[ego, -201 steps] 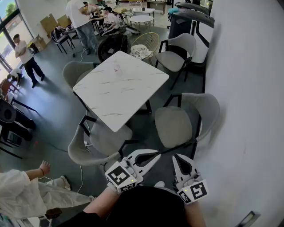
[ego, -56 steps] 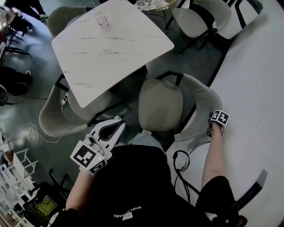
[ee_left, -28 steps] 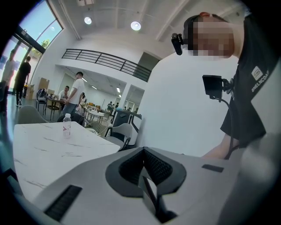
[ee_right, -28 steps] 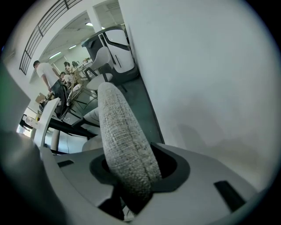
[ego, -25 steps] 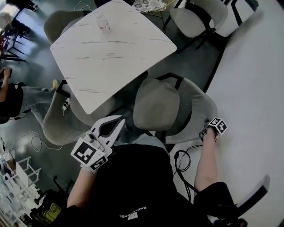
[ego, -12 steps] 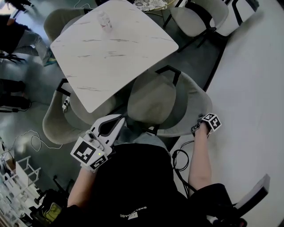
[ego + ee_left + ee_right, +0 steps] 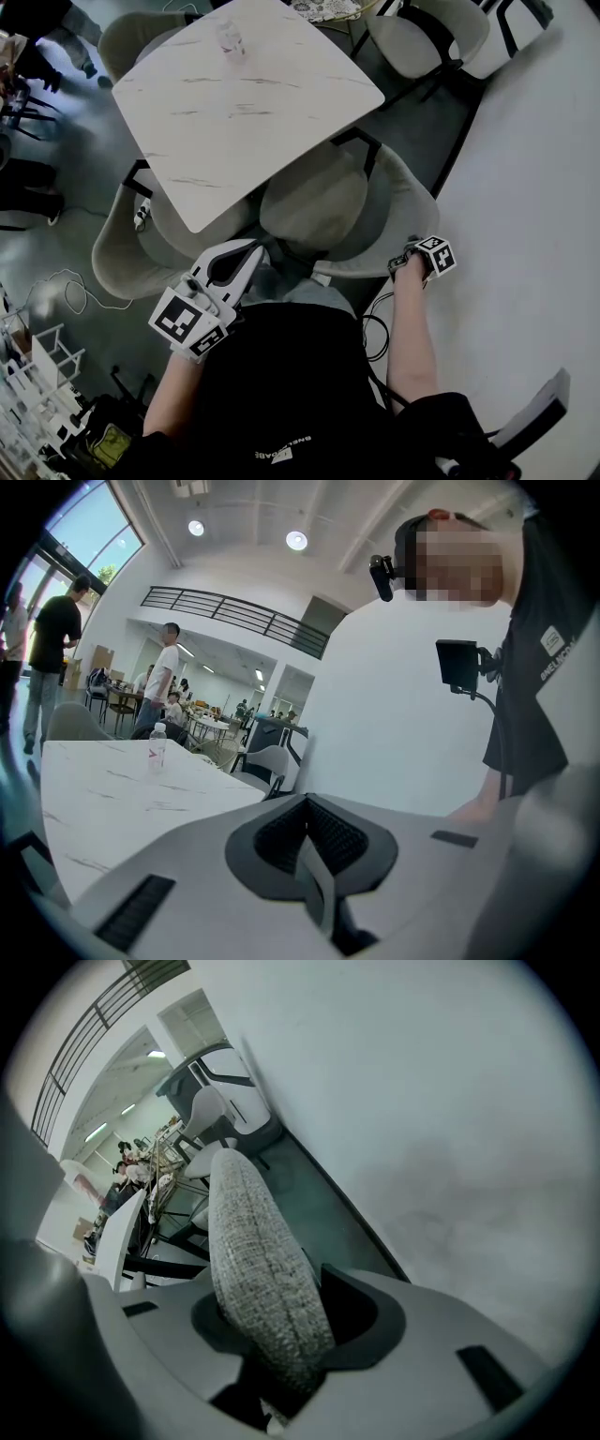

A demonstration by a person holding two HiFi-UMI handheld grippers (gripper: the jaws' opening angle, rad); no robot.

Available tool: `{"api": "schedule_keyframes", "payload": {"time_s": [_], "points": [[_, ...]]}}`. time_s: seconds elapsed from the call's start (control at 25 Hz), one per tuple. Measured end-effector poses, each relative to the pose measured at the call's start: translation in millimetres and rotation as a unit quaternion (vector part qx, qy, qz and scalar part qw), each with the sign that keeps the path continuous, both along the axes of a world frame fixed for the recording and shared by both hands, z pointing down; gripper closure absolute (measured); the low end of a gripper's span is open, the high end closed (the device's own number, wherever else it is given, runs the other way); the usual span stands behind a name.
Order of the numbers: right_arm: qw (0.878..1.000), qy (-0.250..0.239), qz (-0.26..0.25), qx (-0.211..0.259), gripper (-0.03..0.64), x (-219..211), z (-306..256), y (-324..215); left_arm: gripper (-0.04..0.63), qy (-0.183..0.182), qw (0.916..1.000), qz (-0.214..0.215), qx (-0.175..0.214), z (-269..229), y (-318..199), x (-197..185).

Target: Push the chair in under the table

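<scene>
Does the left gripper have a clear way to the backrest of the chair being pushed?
Probably yes: the left gripper, shut and empty, hangs just beside the near end of the backrest, with nothing obvious between. The right gripper clamps it farther along.

The table [image 7: 244, 103] fills the upper middle of the head view, with a bottle [image 7: 230, 37] on its far side. The chair [image 7: 314, 197] stands at its near right edge, seat partly beneath the top, backrest toward the wall [image 7: 534, 169]. The right gripper [image 7: 405, 265] sits on the backrest's rim. The left gripper [image 7: 251, 251] is beside a second chair [image 7: 117, 258].
</scene>
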State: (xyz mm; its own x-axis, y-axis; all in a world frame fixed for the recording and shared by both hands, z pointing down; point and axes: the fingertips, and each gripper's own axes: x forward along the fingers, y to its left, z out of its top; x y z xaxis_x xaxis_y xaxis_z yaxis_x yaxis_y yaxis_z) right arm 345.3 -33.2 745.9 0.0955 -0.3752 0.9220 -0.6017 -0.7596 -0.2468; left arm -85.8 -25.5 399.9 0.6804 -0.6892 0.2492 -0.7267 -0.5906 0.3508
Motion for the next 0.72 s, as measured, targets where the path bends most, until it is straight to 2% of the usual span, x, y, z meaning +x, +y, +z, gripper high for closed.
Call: {"api": "schedule_keyframes", "payload": {"time_s": [0.24, 0.72], "points": [[1.000, 0.002, 0.027, 0.007, 0.462, -25.5, -3.2, 11.9, 0.592, 0.003, 1.0000, -0.001, -0.001, 0.5, 3.5, -3.0], [0.999, 0.007, 0.042, 0.022, 0.462, -37.8, -3.9, 27.0, 0.592, 0.008, 0.9999, 0.003, -0.006, 6.8, 5.8, -19.1]]}}
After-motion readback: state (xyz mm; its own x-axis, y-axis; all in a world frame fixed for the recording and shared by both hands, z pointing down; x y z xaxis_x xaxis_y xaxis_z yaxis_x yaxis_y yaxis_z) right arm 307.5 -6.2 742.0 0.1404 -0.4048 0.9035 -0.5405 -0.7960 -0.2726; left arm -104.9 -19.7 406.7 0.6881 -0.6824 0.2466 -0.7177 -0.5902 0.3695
